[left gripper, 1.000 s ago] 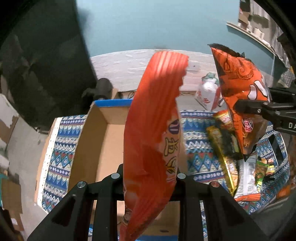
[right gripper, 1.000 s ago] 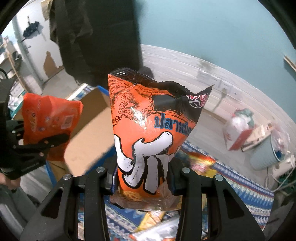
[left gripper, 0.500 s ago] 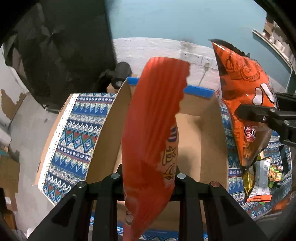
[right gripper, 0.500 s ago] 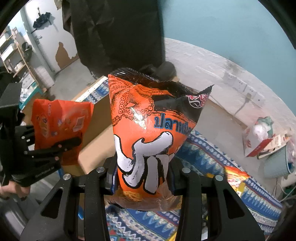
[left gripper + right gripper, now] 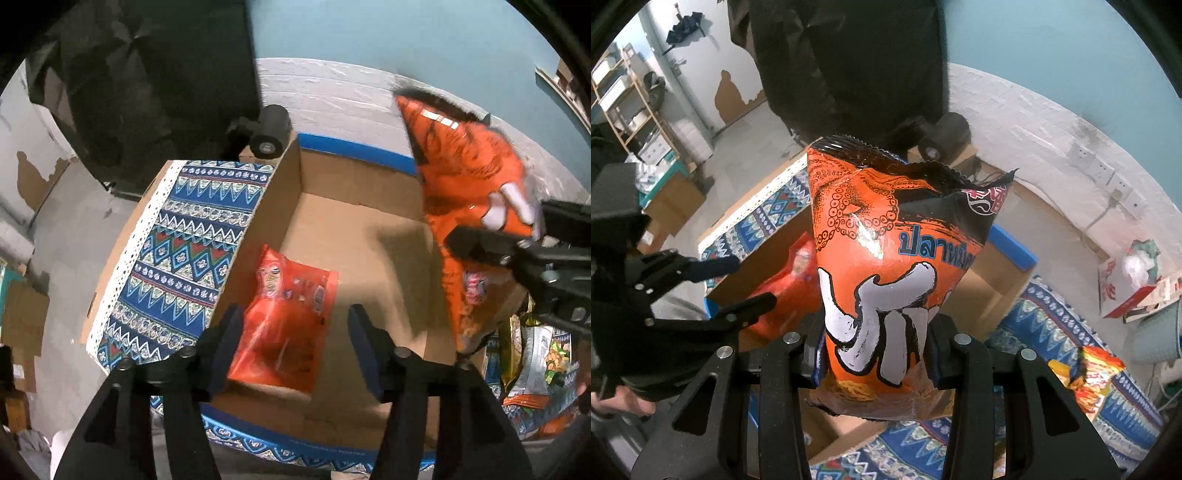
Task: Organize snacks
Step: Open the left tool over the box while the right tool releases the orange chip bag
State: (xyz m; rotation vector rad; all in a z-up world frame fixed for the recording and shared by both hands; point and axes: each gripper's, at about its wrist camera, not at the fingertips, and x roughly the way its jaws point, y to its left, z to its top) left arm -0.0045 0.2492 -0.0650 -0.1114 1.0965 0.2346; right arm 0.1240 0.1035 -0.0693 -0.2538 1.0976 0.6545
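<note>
A red snack bag (image 5: 288, 325) lies inside the open cardboard box (image 5: 369, 236), by its left wall. My left gripper (image 5: 295, 343) is open and empty just above the bag. It also shows in the right wrist view (image 5: 738, 280), with the red bag (image 5: 790, 288) beyond it. My right gripper (image 5: 875, 354) is shut on an orange squid snack bag (image 5: 890, 273) and holds it upright over the box's right side. That bag also shows in the left wrist view (image 5: 469, 206).
A blue patterned cloth (image 5: 177, 258) covers the table under the box. Several more snack packets (image 5: 532, 354) lie on the cloth to the right of the box. A black cylinder (image 5: 269, 133) sits behind the box. A white bag (image 5: 1134, 280) stands at the far right.
My left gripper has opened and let go of the red bag, which now lies in the box. My right gripper has carried the orange bag over the box.
</note>
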